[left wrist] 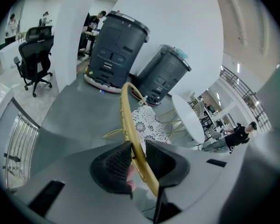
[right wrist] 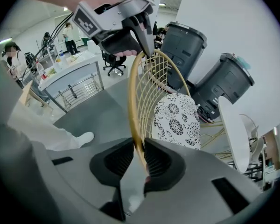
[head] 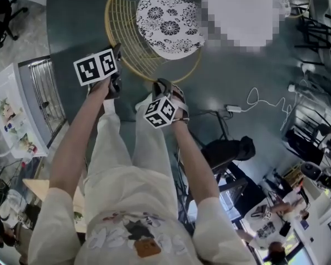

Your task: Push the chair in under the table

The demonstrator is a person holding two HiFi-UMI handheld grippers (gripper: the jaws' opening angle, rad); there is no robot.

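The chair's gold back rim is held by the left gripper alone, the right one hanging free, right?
No. The right gripper grips the gold back rim too, as the right gripper view shows; the left gripper holds it as you said.

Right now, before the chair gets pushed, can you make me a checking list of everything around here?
Surface: dark, smooth floor.
Job's things: chair with a flowery cushion stands beside the white round table, not under it yet.
Clutter: two dark bins behind the chair.
Grippers: left gripper and right gripper are each shut on the chair's gold back rim.
Cables: white cable and power strip lie on the floor, right of the chair.
Surroundings: black office chair; people farther off.
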